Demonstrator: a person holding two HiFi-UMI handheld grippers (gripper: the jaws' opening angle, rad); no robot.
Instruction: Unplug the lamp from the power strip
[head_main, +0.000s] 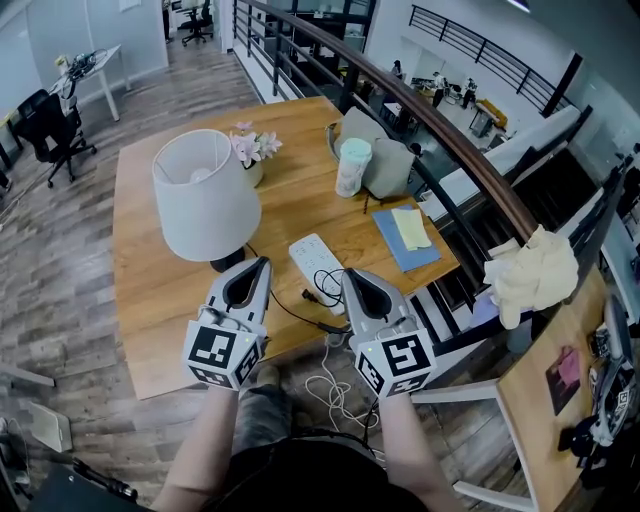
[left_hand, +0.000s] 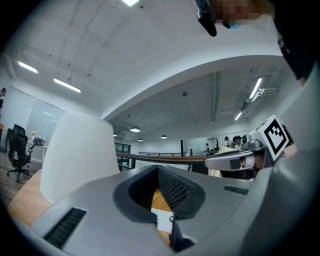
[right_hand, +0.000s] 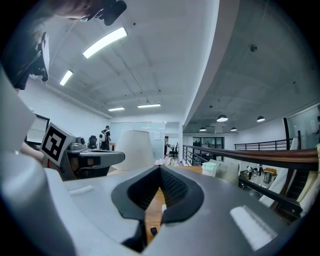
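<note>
Left gripper: jaws pressed together at the tips, nothing between them; through the hollow behind the tips only wood and a corner of white strip show. Right gripper: the same, tips together, empty. Both hang over the near edge of the wooden table, tips pointing away from the person.

Just beyond and between the two tips lies the white power strip, flat and set on a diagonal. At its near end a black cord loops up to a small dark plug; too small to tell whether the pins are seated or the plug merely lies against the strip, so the scene fits either state. The cord runs back left to the lamp, which stands upright under a white shade near the left gripper.

Judgement on handling: plug body small, rigid, smooth plastic; grip its flat sides, not the limp cord. The strip looks light and would likely lift or slide under a pull; bracing its casing would be wise. The lamp looks top-heavy; a tug on the cord could tip it.
</note>
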